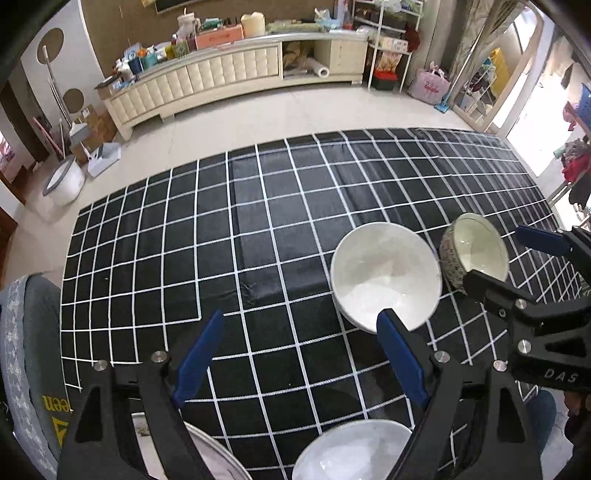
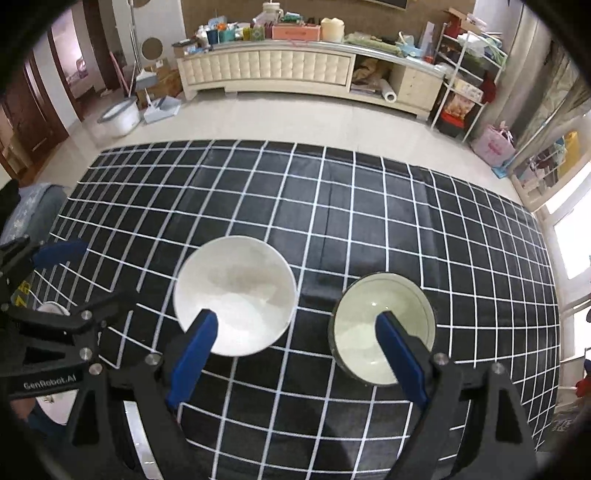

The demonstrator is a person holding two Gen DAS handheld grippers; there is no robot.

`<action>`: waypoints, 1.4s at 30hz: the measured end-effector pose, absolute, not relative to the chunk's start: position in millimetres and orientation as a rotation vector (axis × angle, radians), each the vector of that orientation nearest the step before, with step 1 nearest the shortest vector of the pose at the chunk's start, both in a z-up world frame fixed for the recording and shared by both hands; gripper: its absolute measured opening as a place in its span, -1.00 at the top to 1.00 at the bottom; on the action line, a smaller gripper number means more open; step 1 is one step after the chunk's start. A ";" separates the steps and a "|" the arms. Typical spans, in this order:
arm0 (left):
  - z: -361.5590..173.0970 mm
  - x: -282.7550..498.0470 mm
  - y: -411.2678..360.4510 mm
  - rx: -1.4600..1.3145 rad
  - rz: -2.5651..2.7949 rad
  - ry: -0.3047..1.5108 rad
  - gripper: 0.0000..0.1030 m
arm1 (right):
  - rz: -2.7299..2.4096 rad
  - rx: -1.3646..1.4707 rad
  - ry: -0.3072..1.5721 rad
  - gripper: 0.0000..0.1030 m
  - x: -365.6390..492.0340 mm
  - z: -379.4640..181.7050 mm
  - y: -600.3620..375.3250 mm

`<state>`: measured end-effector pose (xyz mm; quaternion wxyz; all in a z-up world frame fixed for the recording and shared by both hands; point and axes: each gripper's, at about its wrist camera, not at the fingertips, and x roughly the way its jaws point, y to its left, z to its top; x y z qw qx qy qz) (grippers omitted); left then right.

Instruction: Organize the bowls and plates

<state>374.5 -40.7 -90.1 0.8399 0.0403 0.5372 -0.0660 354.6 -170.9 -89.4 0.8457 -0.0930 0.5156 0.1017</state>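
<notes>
A white bowl (image 2: pixel 235 295) and a patterned bowl (image 2: pixel 384 328), both empty, are observed side by side on the table (image 2: pixel 369 206). Left gripper (image 1: pixel 301 360) and right gripper (image 2: pixel 295 354) are spread, nothing held.

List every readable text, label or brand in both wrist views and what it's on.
"DAS": on the black body of the right gripper, seen from the left wrist view.
"GenRobot.AI": on the black body of the left gripper, seen from the right wrist view.
"een": yellow letters, upside down and cut off, on a dark item at the table's left edge.
Pink bag on the floor: script print, too blurred to read.
Boxes on the cabinet: too small to read.
</notes>
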 end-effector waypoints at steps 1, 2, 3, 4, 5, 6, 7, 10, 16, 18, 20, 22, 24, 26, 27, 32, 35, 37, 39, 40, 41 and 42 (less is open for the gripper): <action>-93.7 377.4 -41.0 0.088 -0.136 1.143 -0.61 | 0.214 -0.198 1.088 -0.75 356.5 -90.6 -171.5; -97.1 380.3 -41.3 0.089 -0.132 1.152 -0.61 | 0.217 -0.198 1.089 -0.75 358.4 -92.4 -171.8; -100.4 383.2 -41.6 0.086 -0.131 1.159 -0.61 | 0.223 -0.193 1.095 -0.75 360.4 -94.8 -172.1; -104.0 386.2 -42.4 0.082 -0.134 1.164 -0.61 | 0.232 -0.186 1.105 -0.74 362.7 -96.8 -173.0; -107.5 389.1 -43.5 0.082 -0.135 1.169 -0.61 | 0.245 -0.173 1.114 -0.74 364.5 -99.0 -173.8; -109.9 391.2 -44.1 0.086 -0.135 1.172 -0.61 | 0.248 -0.169 1.120 -0.69 366.6 -100.8 -174.4; -112.2 393.1 -45.0 0.088 -0.137 1.177 -0.61 | 0.244 -0.178 1.122 -0.56 367.9 -103.6 -173.7; -117.5 401.3 -47.1 0.093 -0.150 1.195 -0.61 | 0.234 -0.212 1.133 -0.39 372.1 -111.0 -171.1; -135.9 411.2 -49.4 0.124 -0.157 1.244 -0.40 | 0.277 -0.208 1.181 -0.08 376.8 -127.0 -170.7; -139.4 413.6 -48.1 0.113 -0.158 1.255 -0.32 | 0.284 -0.202 1.191 -0.06 379.0 -130.1 -170.8; -142.8 416.5 -46.4 0.097 -0.152 1.269 -0.25 | 0.286 -0.196 1.196 -0.05 381.4 -132.0 -172.1; -142.6 419.1 -46.3 0.093 -0.156 1.274 -0.24 | 0.282 -0.193 1.202 -0.04 383.5 -133.7 -173.2; -143.9 421.3 -47.3 0.102 -0.165 1.282 -0.23 | 0.278 -0.189 1.210 0.01 386.5 -136.6 -173.2; -143.9 421.4 -49.8 0.109 -0.198 1.283 -0.03 | 0.277 -0.177 1.222 0.13 389.0 -139.8 -174.3; -144.6 421.4 -52.6 0.115 -0.210 1.284 0.01 | 0.279 -0.171 1.228 0.19 389.9 -141.7 -174.8; -150.7 423.7 -61.4 0.116 -0.247 1.295 0.44 | 0.272 -0.157 1.248 0.35 391.2 -149.0 -177.7; -156.9 424.6 -67.3 0.126 -0.270 1.308 0.55 | 0.258 -0.137 1.261 0.47 391.3 -152.0 -180.5; -162.4 426.6 -73.5 0.121 -0.287 1.317 0.67 | 0.265 -0.119 1.263 0.57 390.4 -152.1 -181.0; -162.9 426.8 -75.4 0.110 -0.293 1.319 0.73 | 0.272 -0.115 1.264 0.66 388.3 -151.6 -179.4; -163.2 426.9 -77.1 0.118 -0.287 1.318 0.74 | 0.265 -0.122 1.263 0.66 387.1 -151.1 -178.0; -163.6 426.8 -78.5 0.122 -0.285 1.318 0.74 | 0.259 -0.124 1.262 0.66 386.3 -150.9 -177.3; -163.9 426.4 -79.7 0.127 -0.283 1.318 0.74 | 0.253 -0.120 1.263 0.66 385.7 -150.8 -177.1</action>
